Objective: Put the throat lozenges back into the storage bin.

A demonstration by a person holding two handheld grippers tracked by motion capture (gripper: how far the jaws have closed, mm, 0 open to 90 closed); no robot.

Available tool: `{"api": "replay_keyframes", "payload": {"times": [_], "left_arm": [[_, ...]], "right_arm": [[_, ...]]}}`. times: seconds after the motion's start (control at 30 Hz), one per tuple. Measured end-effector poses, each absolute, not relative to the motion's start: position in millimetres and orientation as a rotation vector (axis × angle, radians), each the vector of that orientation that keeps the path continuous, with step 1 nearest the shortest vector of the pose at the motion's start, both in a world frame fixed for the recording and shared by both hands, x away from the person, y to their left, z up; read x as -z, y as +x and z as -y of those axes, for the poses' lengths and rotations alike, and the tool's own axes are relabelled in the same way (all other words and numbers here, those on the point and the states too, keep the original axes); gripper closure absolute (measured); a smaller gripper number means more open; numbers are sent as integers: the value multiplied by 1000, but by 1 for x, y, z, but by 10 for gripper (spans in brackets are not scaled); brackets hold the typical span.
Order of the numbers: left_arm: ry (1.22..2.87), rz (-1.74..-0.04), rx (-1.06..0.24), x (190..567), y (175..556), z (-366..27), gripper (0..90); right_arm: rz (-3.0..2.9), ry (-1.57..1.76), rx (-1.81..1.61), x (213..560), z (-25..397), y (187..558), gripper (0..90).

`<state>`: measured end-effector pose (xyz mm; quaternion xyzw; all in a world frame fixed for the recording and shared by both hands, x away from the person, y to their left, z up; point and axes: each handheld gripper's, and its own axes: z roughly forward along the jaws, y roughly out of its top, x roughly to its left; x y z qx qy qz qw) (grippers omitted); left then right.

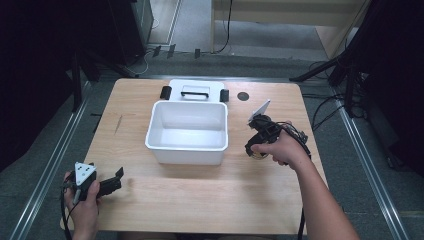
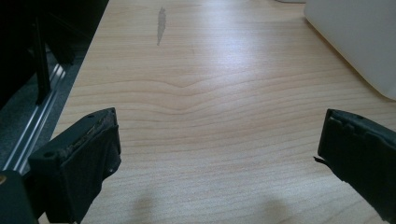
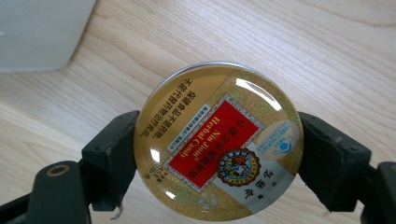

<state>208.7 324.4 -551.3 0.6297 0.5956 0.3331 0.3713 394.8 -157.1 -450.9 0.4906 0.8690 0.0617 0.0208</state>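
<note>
A round gold candy tin [image 3: 218,140] with a red label sits between the two jaws of my right gripper [image 3: 218,156], which press on its left and right sides. In the high view the tin [image 1: 260,155] peeks out under my right gripper [image 1: 256,149], just right of the white bin [image 1: 187,131]. Near the table's front left corner my left gripper [image 1: 118,179] is held low and open; its own view shows both jaws wide apart over bare wood, gripper [image 2: 219,149] holding nothing.
The white bin's lid [image 1: 195,91] with black latches lies flat behind the bin. A small dark round spot [image 1: 243,96] marks the table to the lid's right. The bin's wall [image 2: 355,37] rises at the upper right of the left gripper view.
</note>
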Motion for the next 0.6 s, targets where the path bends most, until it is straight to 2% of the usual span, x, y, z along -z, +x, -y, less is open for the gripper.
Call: {"api": "replay_keyframes", "payload": {"times": [0.6], "left_arm": [[1600,-1539,-839,551,209,-326,0]], "right_arm": [[-2728,1455,-179,404,139,402,207]]}}
